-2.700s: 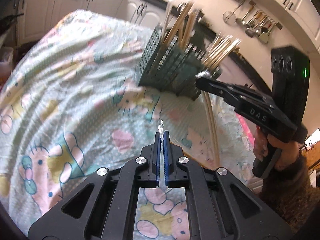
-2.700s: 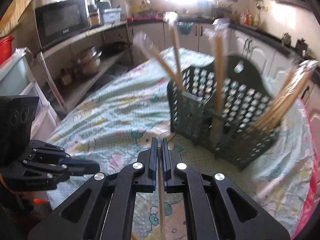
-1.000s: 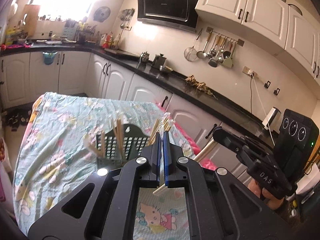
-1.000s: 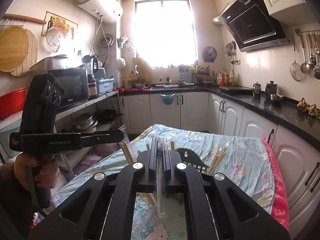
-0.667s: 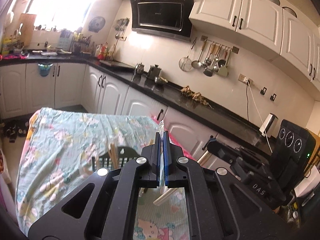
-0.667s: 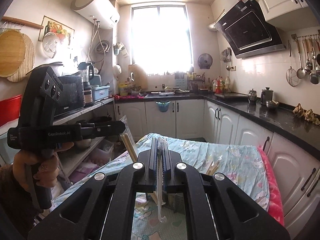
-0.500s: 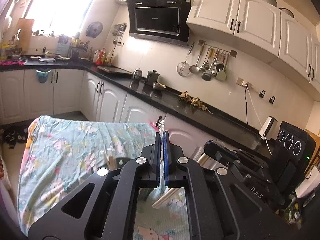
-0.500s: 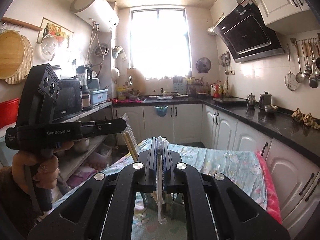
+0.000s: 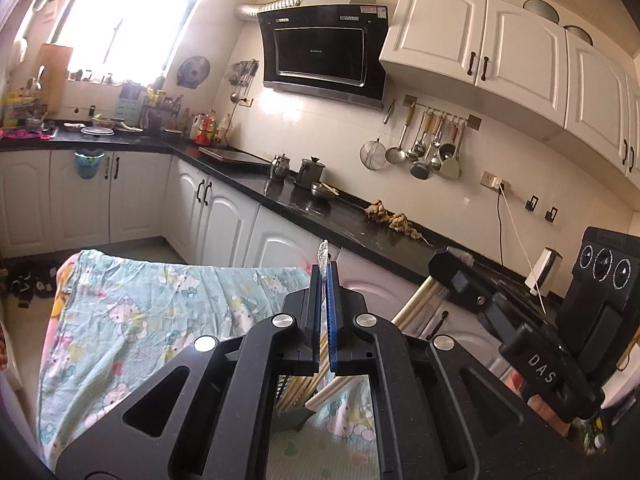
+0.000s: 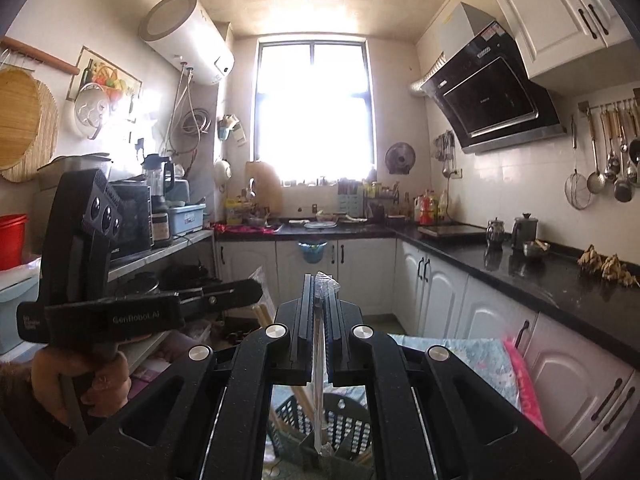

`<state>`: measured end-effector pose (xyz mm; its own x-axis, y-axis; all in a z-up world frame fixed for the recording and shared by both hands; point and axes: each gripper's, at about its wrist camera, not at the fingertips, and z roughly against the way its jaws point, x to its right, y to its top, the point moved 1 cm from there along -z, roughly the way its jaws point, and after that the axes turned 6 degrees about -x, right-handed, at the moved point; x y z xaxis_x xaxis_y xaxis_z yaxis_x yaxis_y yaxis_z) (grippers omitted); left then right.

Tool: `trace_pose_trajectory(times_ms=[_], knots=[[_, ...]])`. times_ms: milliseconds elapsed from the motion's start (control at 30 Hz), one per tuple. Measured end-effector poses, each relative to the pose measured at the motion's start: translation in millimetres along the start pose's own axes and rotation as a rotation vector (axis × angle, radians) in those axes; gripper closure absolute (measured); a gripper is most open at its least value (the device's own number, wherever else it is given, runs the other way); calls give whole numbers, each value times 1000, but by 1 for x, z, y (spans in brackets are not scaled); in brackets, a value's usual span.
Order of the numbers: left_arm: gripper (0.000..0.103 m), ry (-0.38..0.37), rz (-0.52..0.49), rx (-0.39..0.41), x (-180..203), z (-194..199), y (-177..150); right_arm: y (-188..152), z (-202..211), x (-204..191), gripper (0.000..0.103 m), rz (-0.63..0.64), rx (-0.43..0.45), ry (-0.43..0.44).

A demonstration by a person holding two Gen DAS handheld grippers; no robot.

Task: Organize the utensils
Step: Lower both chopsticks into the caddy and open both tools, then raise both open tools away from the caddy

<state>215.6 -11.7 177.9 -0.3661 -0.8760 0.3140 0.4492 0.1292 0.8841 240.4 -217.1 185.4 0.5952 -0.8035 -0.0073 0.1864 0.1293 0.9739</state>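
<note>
Clear plastic wrapping a chopstick pair point(image 10: 319, 380) I am clenching in my right tool point(image 10: 319, 312), my left tool point(image 9: 324, 304) pinching wrapped chopsticks point(image 9: 323, 254) too, both hovering above the dark basket point(image 10: 344, 420) on the tabletop point(image 9: 132, 312).

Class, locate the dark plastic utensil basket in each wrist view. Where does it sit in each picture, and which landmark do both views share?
Left wrist: a dark sliver of basket low centre, under the left tongs shut on a wrapped chopstick.
Right wrist: basket at bottom centre, under the right tongs, also shut on a wrapped chopstick.
Shared landmark: the black range hood.
</note>
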Motion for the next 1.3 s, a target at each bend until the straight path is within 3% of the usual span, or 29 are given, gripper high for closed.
trace_pose_trajectory(times_ms=[333,933,1000,1067,1133,1300], knots=[[102,23,5,-16,-11,-24,-12,-16,-31,15,98,5,-23,-48],[102,68,42,-122,-44,-68,-54,-75,-93,27,98,-50,-184,-88],[101,89,47,-138,-48,-70,-58,-79,-96,26,91,-46,-206,-111],[92,114,51,-151,-52,-69,-61,-83,-95,25,66,-51,-210,-121],[77,129,60,-154,-55,-66,-63,-86,-93,24,64,-48,-212,-125],[59,157,84,-135,-65,-49,-67,-93,-83,21,54,-27,-228,-150]])
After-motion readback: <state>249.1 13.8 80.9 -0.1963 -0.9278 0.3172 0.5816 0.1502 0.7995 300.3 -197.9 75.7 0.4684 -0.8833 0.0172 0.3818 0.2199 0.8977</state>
